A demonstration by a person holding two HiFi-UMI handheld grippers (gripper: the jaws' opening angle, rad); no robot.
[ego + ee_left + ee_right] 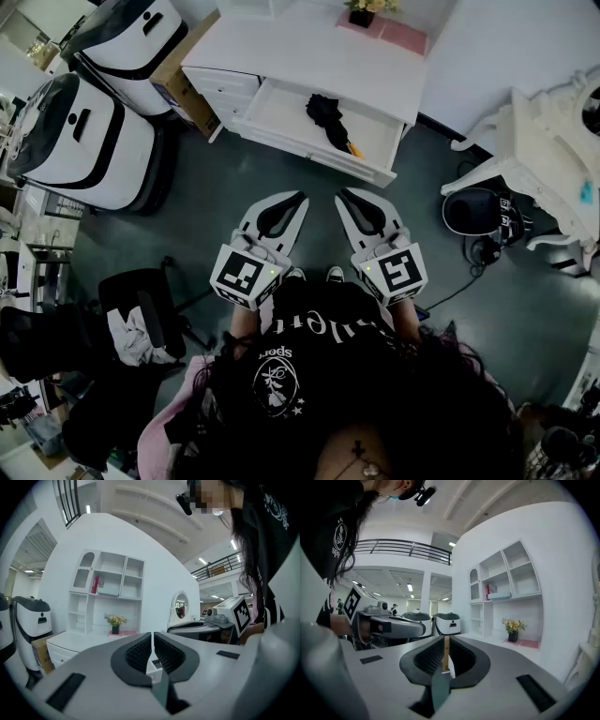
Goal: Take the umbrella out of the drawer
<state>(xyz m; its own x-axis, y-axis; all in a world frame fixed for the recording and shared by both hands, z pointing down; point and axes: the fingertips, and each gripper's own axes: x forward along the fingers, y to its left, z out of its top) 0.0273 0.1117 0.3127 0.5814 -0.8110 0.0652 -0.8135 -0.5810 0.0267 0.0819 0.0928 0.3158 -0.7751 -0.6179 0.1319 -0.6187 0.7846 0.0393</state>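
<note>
A black folded umbrella [328,119] with an orange tip lies in the open drawer [281,114] of a white dresser [309,52] at the top of the head view. Both grippers hover side by side over the grey floor, short of the drawer and pointing toward it. My left gripper [300,196] [153,638] has its jaws together with nothing between them. My right gripper [342,194] [446,643] is shut and empty too. In the gripper views the umbrella is hidden behind the jaws.
Two white-and-black machines [89,141] and a cardboard box [183,80] stand left of the dresser. A white ornate table [548,159] and a black round device [469,211] with cables are at the right. A black chair [141,314] is at the lower left. Flowers [115,620] sit on the dresser.
</note>
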